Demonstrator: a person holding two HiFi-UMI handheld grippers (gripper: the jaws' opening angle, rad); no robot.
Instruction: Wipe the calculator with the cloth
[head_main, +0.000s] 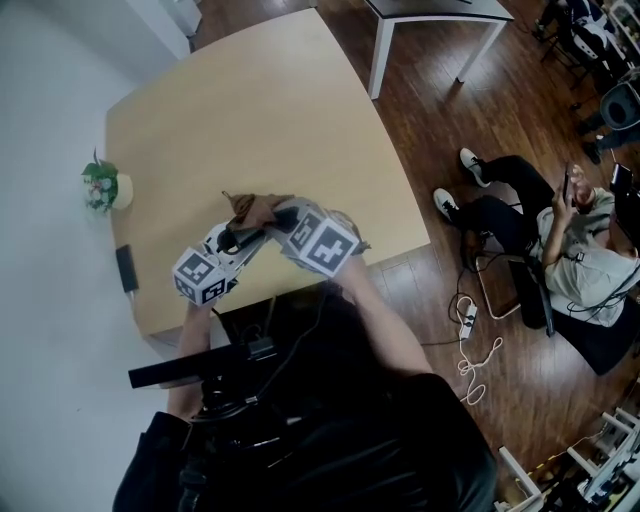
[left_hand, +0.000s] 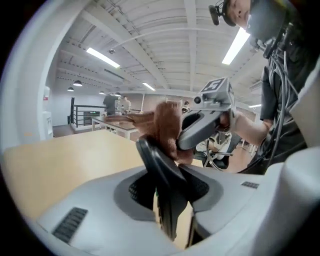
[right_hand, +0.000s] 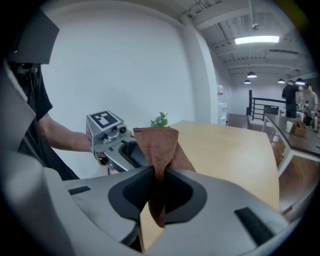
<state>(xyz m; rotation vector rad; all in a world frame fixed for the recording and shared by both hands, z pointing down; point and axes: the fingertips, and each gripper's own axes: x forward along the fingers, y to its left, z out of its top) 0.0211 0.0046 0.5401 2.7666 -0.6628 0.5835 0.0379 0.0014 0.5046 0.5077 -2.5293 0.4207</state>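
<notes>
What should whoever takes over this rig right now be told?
Left gripper: shut on the calculator, held on edge over the table.
Right gripper: shut on the cloth.
The cloth meets the calculator's far end, above the table's near edge.
Done: both things are picked up and brought together.
Left: the wiping. How much is already wiped cannot be told.
</notes>
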